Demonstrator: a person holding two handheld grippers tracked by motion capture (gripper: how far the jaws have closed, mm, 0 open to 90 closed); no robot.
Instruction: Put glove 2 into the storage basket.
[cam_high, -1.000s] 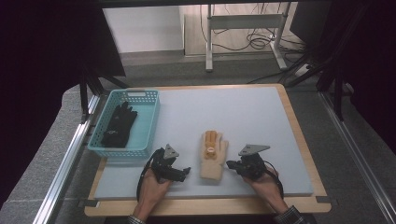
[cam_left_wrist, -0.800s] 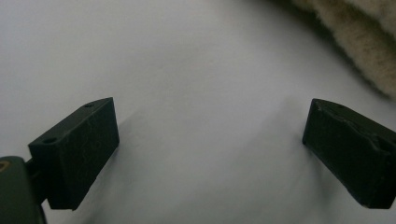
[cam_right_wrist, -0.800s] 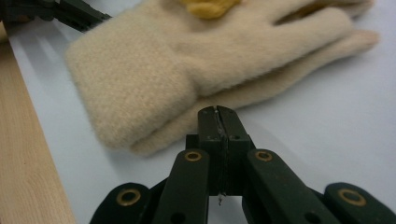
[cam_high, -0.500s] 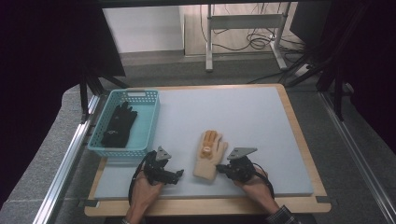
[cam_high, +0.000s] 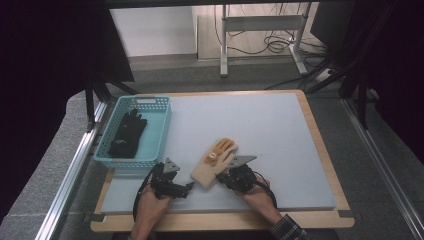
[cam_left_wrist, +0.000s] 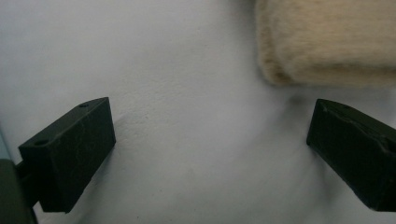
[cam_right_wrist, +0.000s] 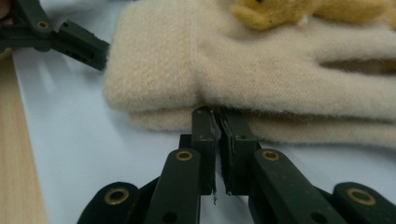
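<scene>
Pale grey tabletop (cam_high: 260, 135) with wooden border, teal plastic basket (cam_high: 155, 107) at its left edge, black glove (cam_high: 127, 134) lying inside the basket, white metal stand (cam_high: 260, 30) and loose cables (cam_high: 272, 42) on the floor beyond

The glove (cam_left_wrist: 327, 39) is running off the top and right edges in the left gripper view. In the right gripper view, its fingers are running off the right edge.
</scene>
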